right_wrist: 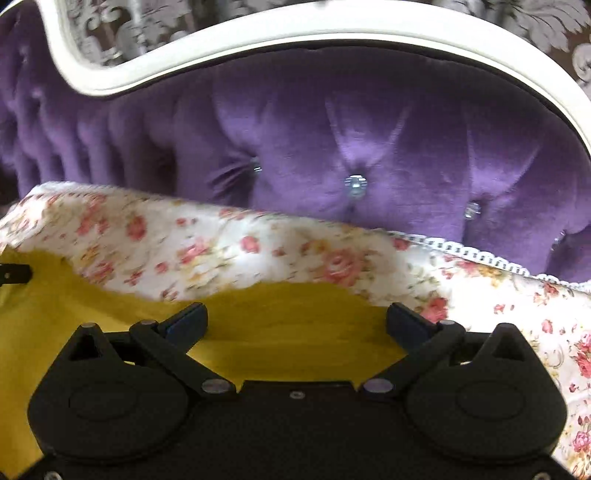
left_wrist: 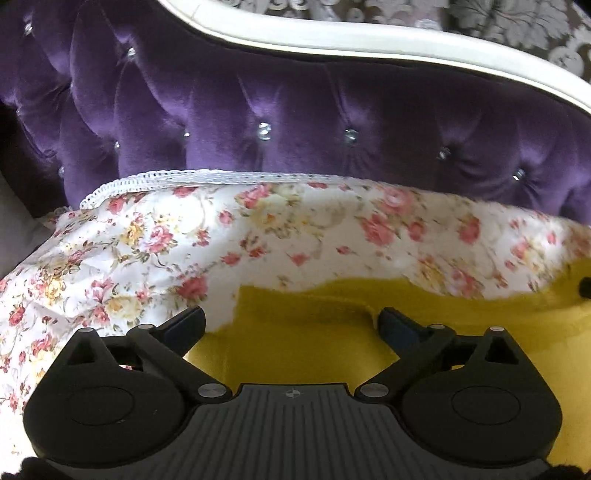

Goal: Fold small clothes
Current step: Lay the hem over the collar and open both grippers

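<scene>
A mustard-yellow garment point(left_wrist: 303, 343) lies flat on a floral cloth point(left_wrist: 155, 236) that covers a sofa seat. It also shows in the right wrist view point(right_wrist: 291, 332). My left gripper point(left_wrist: 291, 325) is open, its fingers spread wide just above the garment's far left part, holding nothing. My right gripper point(right_wrist: 297, 321) is open too, its fingers spread over the garment's far edge on the right side, holding nothing. The tip of the right gripper shows at the right edge of the left wrist view point(left_wrist: 585, 288), and the left gripper shows at the left edge of the right wrist view point(right_wrist: 14, 275).
The purple tufted velvet sofa back point(left_wrist: 295, 122) with crystal buttons rises right behind the cloth, framed by a white wooden rim point(left_wrist: 332, 38). The cloth has a white lace edge point(left_wrist: 166, 181). Patterned wallpaper point(right_wrist: 535, 18) is beyond.
</scene>
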The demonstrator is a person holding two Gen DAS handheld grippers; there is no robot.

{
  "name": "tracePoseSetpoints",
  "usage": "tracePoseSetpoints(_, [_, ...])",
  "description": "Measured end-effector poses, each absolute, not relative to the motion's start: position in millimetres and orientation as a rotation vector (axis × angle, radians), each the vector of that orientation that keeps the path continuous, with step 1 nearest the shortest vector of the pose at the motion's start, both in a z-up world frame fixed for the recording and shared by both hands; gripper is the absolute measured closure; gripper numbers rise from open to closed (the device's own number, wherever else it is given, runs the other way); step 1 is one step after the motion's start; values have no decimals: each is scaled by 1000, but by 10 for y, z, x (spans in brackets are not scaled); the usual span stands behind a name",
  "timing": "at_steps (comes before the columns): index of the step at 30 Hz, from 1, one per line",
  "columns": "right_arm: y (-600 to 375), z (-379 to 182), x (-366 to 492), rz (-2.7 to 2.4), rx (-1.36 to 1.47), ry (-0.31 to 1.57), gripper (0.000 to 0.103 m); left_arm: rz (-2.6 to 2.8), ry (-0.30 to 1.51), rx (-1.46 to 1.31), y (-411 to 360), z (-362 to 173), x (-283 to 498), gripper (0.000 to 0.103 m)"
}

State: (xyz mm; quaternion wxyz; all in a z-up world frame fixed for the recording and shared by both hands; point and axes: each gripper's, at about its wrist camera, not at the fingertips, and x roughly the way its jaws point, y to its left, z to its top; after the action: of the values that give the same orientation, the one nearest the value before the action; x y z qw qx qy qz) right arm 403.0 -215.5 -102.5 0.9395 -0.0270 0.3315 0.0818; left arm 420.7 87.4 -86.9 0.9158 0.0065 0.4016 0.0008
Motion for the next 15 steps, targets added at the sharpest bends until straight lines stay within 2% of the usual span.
tracePoseSetpoints(9, [-2110, -649, 3386, 219, -87, 538, 0, -41, 731, 19, 935, -474, 3745, 1])
tracePoseSetpoints(15, [-1840, -694, 3060, 334, -144, 601, 0, -85, 740, 50, 838, -474, 3424, 1])
